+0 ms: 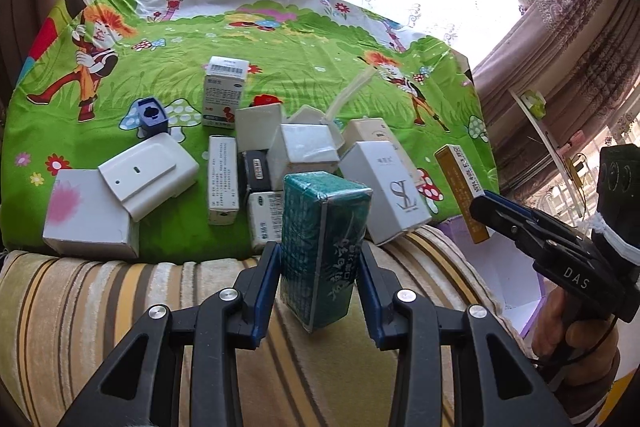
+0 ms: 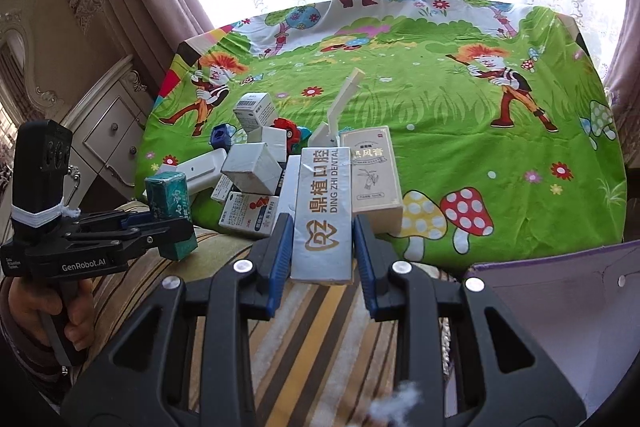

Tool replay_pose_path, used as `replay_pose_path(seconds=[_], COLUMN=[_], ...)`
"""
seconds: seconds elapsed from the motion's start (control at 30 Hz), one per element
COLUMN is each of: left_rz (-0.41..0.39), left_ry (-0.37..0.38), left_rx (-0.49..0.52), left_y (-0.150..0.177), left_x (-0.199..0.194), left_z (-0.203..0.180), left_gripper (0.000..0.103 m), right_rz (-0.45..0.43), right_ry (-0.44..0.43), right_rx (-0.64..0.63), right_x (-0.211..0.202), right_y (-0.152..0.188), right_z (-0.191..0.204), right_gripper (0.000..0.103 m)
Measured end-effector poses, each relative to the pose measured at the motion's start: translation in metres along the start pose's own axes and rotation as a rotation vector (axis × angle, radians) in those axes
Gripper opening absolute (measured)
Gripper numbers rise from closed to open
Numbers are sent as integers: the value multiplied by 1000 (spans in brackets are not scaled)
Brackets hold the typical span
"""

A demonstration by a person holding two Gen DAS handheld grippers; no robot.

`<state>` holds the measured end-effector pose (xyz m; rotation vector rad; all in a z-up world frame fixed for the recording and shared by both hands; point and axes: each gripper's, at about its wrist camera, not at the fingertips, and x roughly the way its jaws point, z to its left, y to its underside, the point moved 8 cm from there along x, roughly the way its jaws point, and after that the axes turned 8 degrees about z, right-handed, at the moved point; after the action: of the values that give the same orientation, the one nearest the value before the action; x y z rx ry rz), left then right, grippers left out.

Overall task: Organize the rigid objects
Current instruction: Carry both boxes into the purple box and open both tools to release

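Your left gripper (image 1: 320, 267) is holding a green box (image 1: 324, 251) between its blue pads, the jaws closed on its two sides, and the box is hanging tilted above the striped cushion (image 1: 120, 291), in front of the table edge. Your right gripper (image 2: 320, 247) is gripping a pale blue dental box (image 2: 322, 219) in the same way, upright, with its jaws pressed on both long sides; this box is standing just at the near edge of the green cartoon cloth (image 2: 460, 115). Behind it a cream box (image 2: 376, 175) is touching it on the right side. More to the left, the other boxes are lying in a pile (image 1: 280, 155) on the cloth, some leaning on each other, and a white flat device (image 1: 148, 175) is resting partly on a grey box (image 1: 88, 215). At the right, a purple-edged open box (image 2: 560, 287) is sitting beside the cushion.
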<state>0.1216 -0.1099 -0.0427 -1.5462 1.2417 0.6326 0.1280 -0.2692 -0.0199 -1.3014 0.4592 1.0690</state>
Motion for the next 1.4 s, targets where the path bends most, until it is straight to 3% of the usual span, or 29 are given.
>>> replay_pose_path(seconds=[0.2,0.57,0.8,1.13,1.3,1.4], left_rz=[8,118,183,270,263,245], left_ry=[89,224,273,356,356,352], left_rx=[89,226,258,333,370,382], left_y=[6,26,34,52,55,54], left_x=[3,34,54,73,72,68], left_z=[-55,-147,-184,-226,-233,-234], left_gripper=[39,39,39,40,66,72], right_rz=[-27,-34,-3,-6,2,9], right_ry=[53,192,265,302,291,293], right_rx=[66,177,257,370,412,414], right_x=[-27,-59,-64,-77,-77,-77], right_y=[27,84,119,150,157,157], right_z=[-29,-89,-125,-160,-169,-169], right_gripper=[35,35,35,35,36,36])
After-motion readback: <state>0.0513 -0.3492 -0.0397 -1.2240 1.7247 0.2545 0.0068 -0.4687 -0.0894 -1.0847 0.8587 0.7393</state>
